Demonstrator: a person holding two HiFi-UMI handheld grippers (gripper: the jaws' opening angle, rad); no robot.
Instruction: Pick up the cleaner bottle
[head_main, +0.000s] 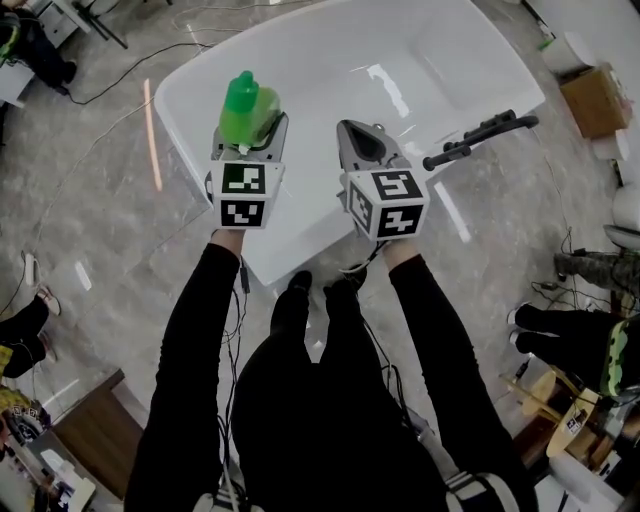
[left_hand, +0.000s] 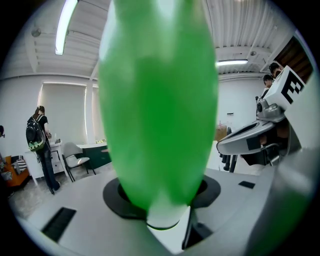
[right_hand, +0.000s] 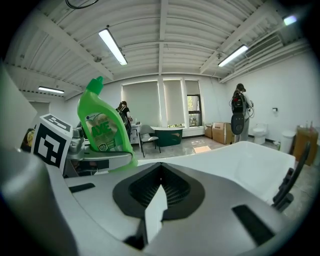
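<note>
The green cleaner bottle (head_main: 245, 103) stands upright between the jaws of my left gripper (head_main: 250, 138), held in the air over the white bathtub (head_main: 330, 60). In the left gripper view the bottle (left_hand: 157, 100) fills the middle and hides most of the room. My right gripper (head_main: 362, 142) hovers beside it to the right, shut with nothing in it; its jaws meet in the right gripper view (right_hand: 156, 200). That view also shows the bottle (right_hand: 102, 125), with its label, off to the left in the left gripper (right_hand: 95, 160).
A black long-handled brush (head_main: 480, 135) lies across the tub's right rim. A cardboard box (head_main: 595, 98) and cables (head_main: 110, 80) are on the grey floor around the tub. A person with a backpack (left_hand: 40, 145) stands far off by desks and a chair (left_hand: 75, 157).
</note>
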